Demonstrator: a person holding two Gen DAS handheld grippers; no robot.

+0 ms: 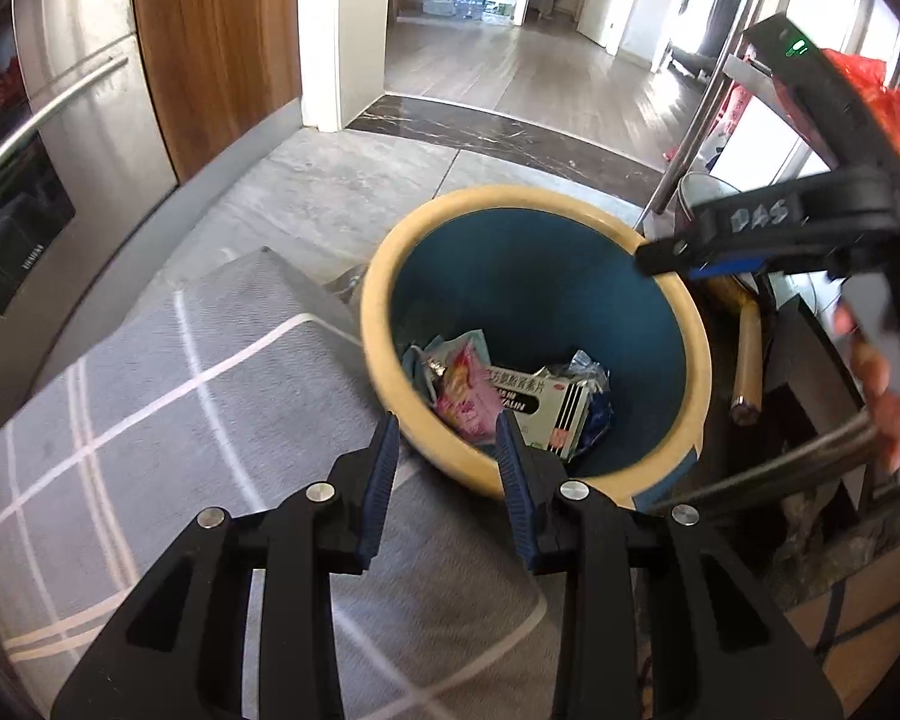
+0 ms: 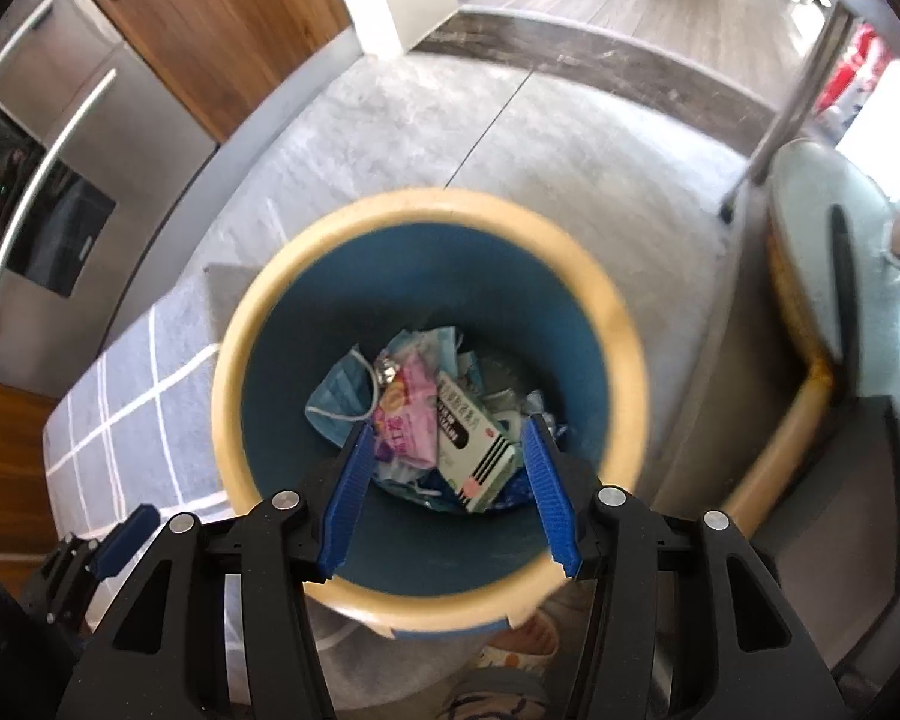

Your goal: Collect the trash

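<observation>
A blue trash bin with a cream rim (image 1: pixel 384 276) (image 2: pixel 258 300) stands on the floor. Inside lie a white medicine box (image 1: pixel 546 408) (image 2: pixel 474 450), a pink wrapper (image 1: pixel 462 396) (image 2: pixel 408 414), a blue face mask (image 2: pixel 336 396) and other crumpled scraps. My left gripper (image 1: pixel 447 438) is open and empty, beside the bin's near rim over the rug. My right gripper (image 2: pixel 447 450) is open and empty, directly above the bin's mouth; it also shows in the left wrist view (image 1: pixel 666 255) over the bin's far right rim.
A grey checked rug (image 1: pixel 150 408) (image 2: pixel 126 420) lies left of the bin. A steel fridge (image 1: pixel 60 138) (image 2: pixel 48 168) and a wooden cabinet (image 1: pixel 216 42) stand at the left. A round pale lid (image 2: pixel 846 276) and a wooden handle (image 1: pixel 747 360) lie right of the bin. A metal pole (image 1: pixel 702 102) rises behind.
</observation>
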